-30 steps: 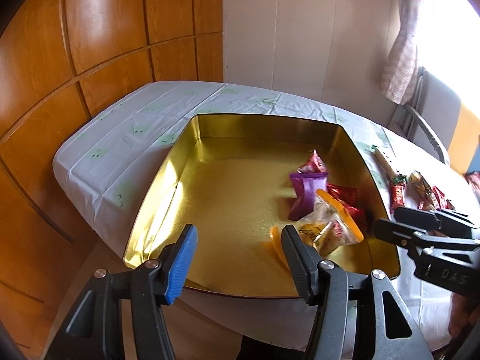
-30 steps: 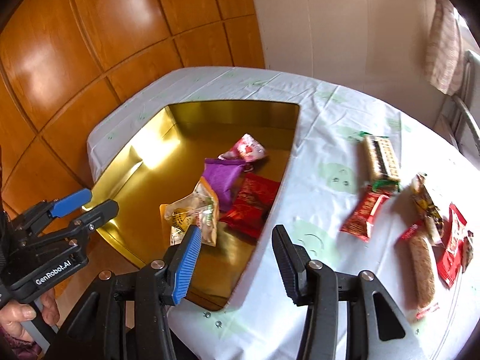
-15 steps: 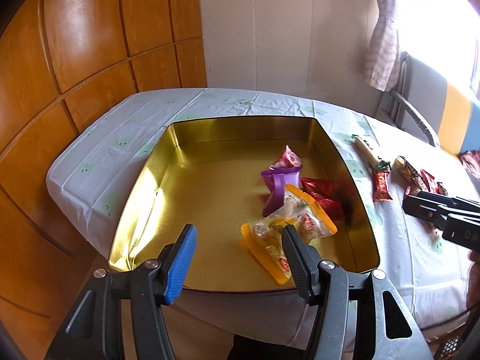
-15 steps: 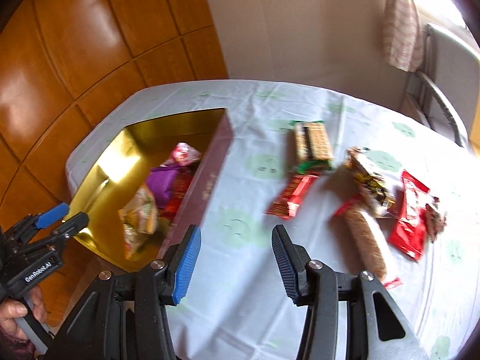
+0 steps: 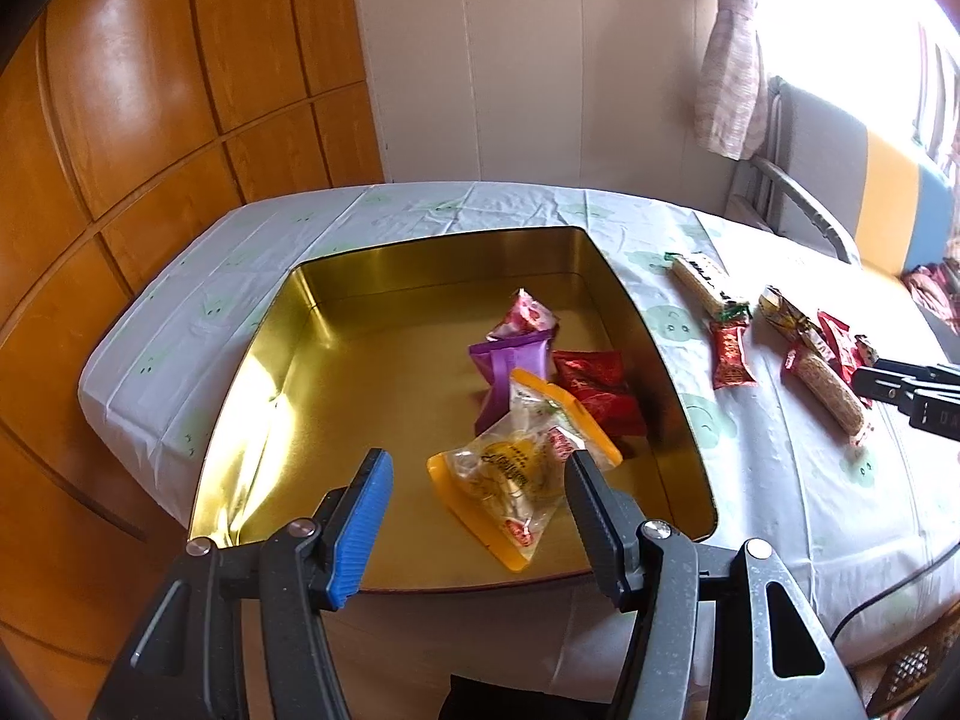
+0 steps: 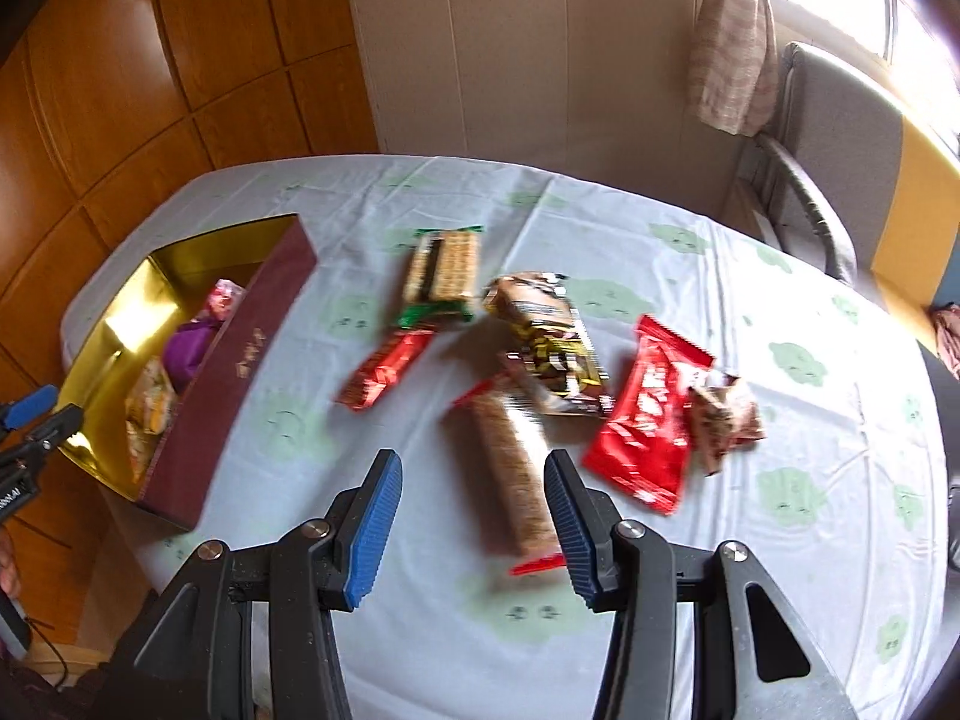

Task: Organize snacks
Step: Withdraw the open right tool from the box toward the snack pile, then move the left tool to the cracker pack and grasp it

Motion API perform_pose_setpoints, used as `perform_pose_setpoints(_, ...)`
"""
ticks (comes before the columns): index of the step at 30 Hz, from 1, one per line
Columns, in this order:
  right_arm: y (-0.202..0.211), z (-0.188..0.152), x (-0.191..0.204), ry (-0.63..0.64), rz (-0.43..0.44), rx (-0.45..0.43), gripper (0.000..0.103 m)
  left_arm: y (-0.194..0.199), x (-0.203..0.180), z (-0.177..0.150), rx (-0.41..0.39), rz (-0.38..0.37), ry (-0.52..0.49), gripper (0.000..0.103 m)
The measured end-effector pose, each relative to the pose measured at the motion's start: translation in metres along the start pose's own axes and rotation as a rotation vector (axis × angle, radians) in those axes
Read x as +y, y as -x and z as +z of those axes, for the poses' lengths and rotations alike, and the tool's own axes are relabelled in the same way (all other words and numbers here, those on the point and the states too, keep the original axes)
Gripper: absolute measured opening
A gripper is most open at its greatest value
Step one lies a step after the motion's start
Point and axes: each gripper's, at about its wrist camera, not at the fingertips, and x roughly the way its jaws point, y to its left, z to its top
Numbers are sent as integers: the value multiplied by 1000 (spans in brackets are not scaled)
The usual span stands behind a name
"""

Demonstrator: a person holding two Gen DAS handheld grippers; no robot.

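Snacks in 2 groups on a round table [image 6: 750, 312] under a pale cloth with green prints

Left wrist view, seen only here: full gold interior of the tin box [image 5: 336, 372]. Contents: 1 clear packet with orange edges [image 5: 528, 468] nearest the camera, 1 purple packet [image 5: 510, 369], 1 red packet [image 5: 597, 390], 1 pink-and-white packet [image 5: 527, 317] at the far end. Left gripper [image 5: 477, 516] over the box's near rim, jaws apart, nothing between them

Right wrist view, seen only here: the box's maroon outer wall [image 6: 234, 378] and the loose group in full. Items on the cloth, outside the box: 1 cracker pack with green end [image 6: 444, 276], 1 slim red bar [image 6: 387, 369], 1 dark brown-and-yellow pack [image 6: 549, 336], 1 long tan bar with red ends [image 6: 519, 474], 1 large red packet [image 6: 651, 414], 1 small brown packet [image 6: 723, 420] touching it. Right gripper [image 6: 468, 522] above the cloth, jaws apart and empty, the tan bar's near end showing between them below. View blurred; print illegible
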Motion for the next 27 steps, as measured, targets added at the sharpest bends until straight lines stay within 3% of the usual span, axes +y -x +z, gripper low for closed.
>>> perform_pose_setpoints(5, -2, 2, -28, 40, -57, 19, 50, 0, -15, 4, -1, -27, -43, 60)
perform_pose_setpoints(12, -15, 1, -68, 40, -72, 62, 50, -2, -41, 19, 5, -84, -101, 60)
perform_pose_setpoints(19, -22, -4, -89, -50, -49, 66, 50, -9, -71, 45, 19, -163, -137, 59)
perform_pose_setpoints(23, -15, 0, -94, -103, 1, 36, 50, -23, -90, 68, 64, -235, -130, 49)
perform_pose_setpoints(27, -9, 4, -95, -121, 29, 17, 50, -40, -116, 92, 84, -250, -143, 50)
